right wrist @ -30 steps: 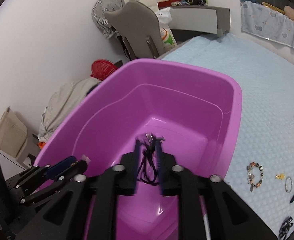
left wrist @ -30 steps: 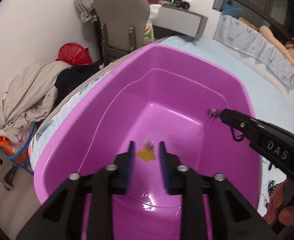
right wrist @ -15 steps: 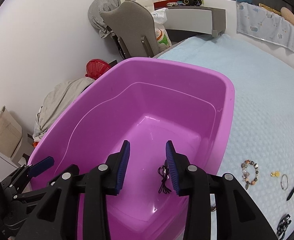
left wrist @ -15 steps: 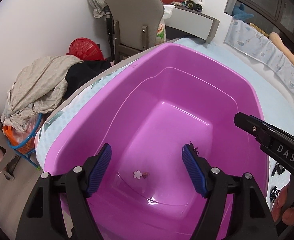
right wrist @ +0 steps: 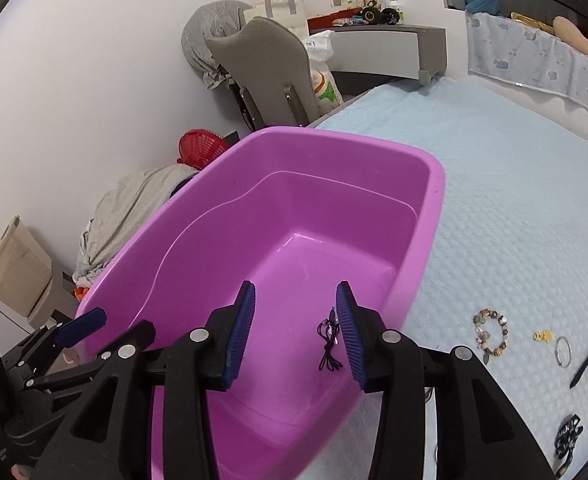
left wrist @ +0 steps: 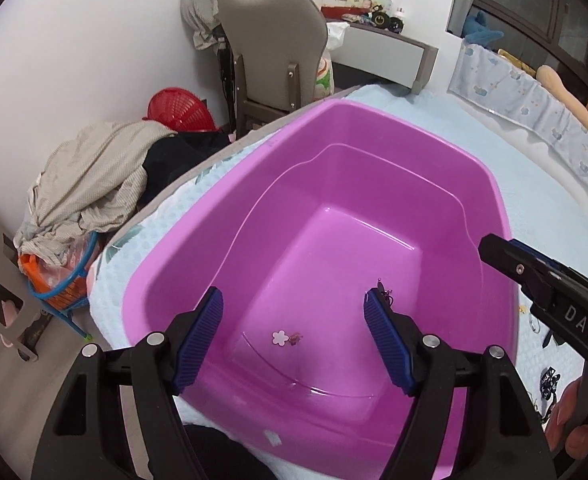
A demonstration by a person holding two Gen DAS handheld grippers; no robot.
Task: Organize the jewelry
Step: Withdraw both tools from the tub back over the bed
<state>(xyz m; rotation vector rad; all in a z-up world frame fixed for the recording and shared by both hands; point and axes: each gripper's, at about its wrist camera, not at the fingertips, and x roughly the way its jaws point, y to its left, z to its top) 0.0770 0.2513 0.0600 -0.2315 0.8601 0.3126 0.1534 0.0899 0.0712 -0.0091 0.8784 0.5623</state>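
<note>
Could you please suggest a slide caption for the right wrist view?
Right gripper, jaws opening, above black cord necklace in purple tub; beaded bracelet waits on bed.

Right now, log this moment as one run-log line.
left gripper: open, empty | right gripper: opening, empty | purple tub: flower charm, black cord necklace inside | bed: beaded bracelet, ring left

A grey high-backed chair (left wrist: 271,46) stands against a plain white wall (left wrist: 93,40), beside a grey shelf (left wrist: 386,50) crowded with small items. A heap of clothes (left wrist: 89,184) and a red basket (left wrist: 179,110) lie on the floor below, while a pale blue quilted bedspread (right wrist: 526,208) fills the foreground under a ceiling light reflected in a dark window (left wrist: 534,4).
</note>
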